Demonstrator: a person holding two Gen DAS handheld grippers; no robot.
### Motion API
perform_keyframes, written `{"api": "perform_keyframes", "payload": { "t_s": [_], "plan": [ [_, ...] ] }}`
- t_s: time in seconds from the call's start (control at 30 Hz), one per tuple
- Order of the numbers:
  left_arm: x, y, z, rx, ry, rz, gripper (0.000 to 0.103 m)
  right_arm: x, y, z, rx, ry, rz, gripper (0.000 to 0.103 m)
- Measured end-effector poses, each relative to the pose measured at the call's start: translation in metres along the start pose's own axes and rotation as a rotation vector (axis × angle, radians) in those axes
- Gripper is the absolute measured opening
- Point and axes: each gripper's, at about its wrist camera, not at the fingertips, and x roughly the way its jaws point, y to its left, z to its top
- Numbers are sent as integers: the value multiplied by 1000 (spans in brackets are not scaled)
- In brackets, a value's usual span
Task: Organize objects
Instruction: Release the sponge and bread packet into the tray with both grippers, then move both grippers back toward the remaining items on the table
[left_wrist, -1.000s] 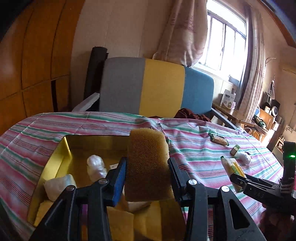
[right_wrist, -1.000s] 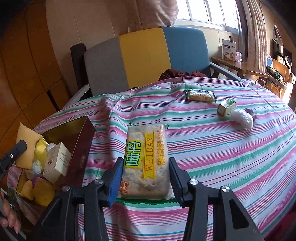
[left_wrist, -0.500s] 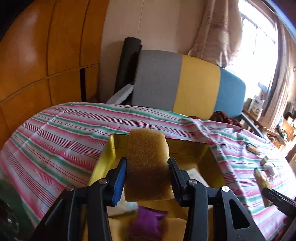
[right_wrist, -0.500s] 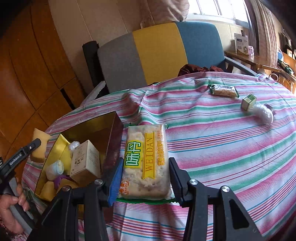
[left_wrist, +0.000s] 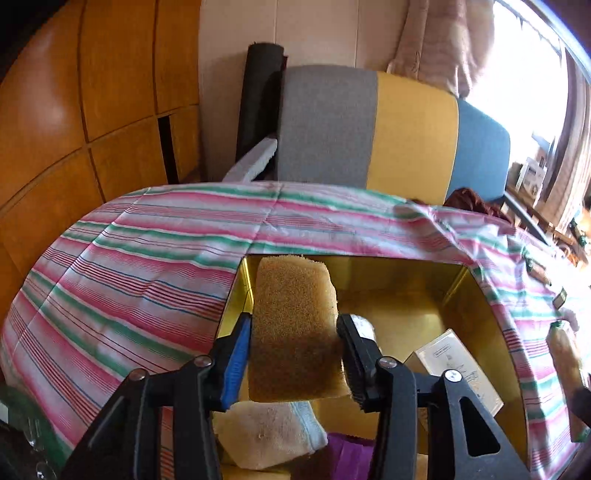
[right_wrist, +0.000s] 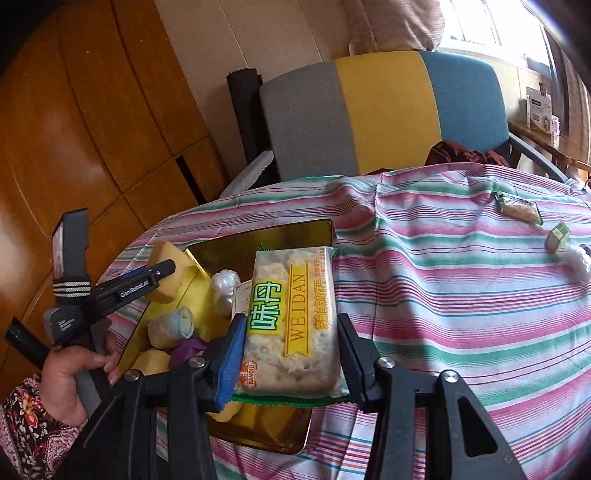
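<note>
Left wrist view: the left gripper (left_wrist: 294, 346) is clamped on a coarse tan-yellow rectangular sponge (left_wrist: 294, 328), held upright above the near left part of a gold-lined open metal tin (left_wrist: 458, 291).
Tin contents, left wrist view: a rolled cream cloth (left_wrist: 269, 435) and a purple pouch (left_wrist: 345, 456) lie below the sponge; a pale cardboard box (left_wrist: 456, 369) sits to the right.
Right wrist view: the right gripper (right_wrist: 291, 350) is clamped on a clear flat cracker packet with a yellow "WEIDAN" label (right_wrist: 291, 325), held over the right part of the tin.
Left hand, right wrist view: the person's left hand (right_wrist: 70, 380) grips the other tool's handle at the lower left.
Tin, right wrist view: a crumpled clear plastic ball (right_wrist: 223, 290) lies inside, just left of the packet.
Table: a pink, green and white striped tablecloth (right_wrist: 461, 314) is under the tin.
Loose items: a small snack packet (right_wrist: 517, 206), a small green-and-tan carton (right_wrist: 557, 238) and a white plastic wad (right_wrist: 578, 260) lie well apart from the tin, far right.
Background: a grey, yellow and blue panelled chair (right_wrist: 384, 110) stands behind the table.
</note>
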Motion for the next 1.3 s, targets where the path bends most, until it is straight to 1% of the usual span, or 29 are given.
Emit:
{"api": "perform_keyframes", "payload": {
  "t_s": [0.03, 0.07, 0.1, 0.17, 0.23, 0.33, 0.4, 0.47, 0.53, 0.67, 0.77, 0.83, 0.9, 0.97, 1.03, 1.1, 1.17, 1.3],
  "plan": [
    [1, -1, -1, 8, 1, 16, 60, 1, 0, 0, -6, 0, -10, 48],
    [0, -1, -2, 6, -9, 27, 66, 1, 0, -1, -11, 1, -16, 48],
    [-2, -1, -4, -4, -14, 32, 74, 2, -1, -1, -14, 2, -13, 48],
    [-9, 2, -13, -49, -19, 14, 82, 5, -2, -2, -23, 10, -14, 48],
    [-17, 6, -24, -89, -18, 6, 84, 8, -2, -2, -37, 15, -18, 48],
    [-34, 8, -45, -152, -22, -4, 88, 18, -2, -1, -53, 35, -20, 48],
    [-48, 7, -58, -187, -37, -22, 90, 26, -2, 3, -61, 48, -24, 48],
    [-60, 5, -67, -201, -55, -27, 93, 36, -1, 9, -75, 62, -30, 48],
    [-73, 1, -76, -198, -79, -25, 94, 47, 1, 16, -90, 71, -37, 48],
    [-90, -3, -85, -189, -95, -36, 95, 69, 7, 31, -115, 89, -44, 48],
    [-95, -4, -91, -200, -74, -44, 95, 88, 12, 43, -137, 105, -45, 48],
    [-96, -4, -95, -206, -58, -46, 95, 102, 15, 49, -140, 122, -67, 48],
    [-100, -2, -98, -214, -55, -36, 95, 117, 15, 53, -135, 149, -88, 48],
    [-102, -2, -100, -215, -50, -43, 95, 126, 13, 55, -136, 169, -111, 49],
    [-105, -3, -101, -203, -51, -28, 95, 122, 10, 55, -123, 157, -124, 49],
    [-107, -6, -103, -198, -56, -31, 95, 110, 5, 53, -85, 133, -89, 49],
    [-105, -9, -102, -209, -50, -40, 95, 98, -2, 48, -53, 123, -65, 49],
    [-102, -22, -100, -212, -43, -74, 95, 78, -13, 34, -49, 126, -62, 49]
  ]
}}
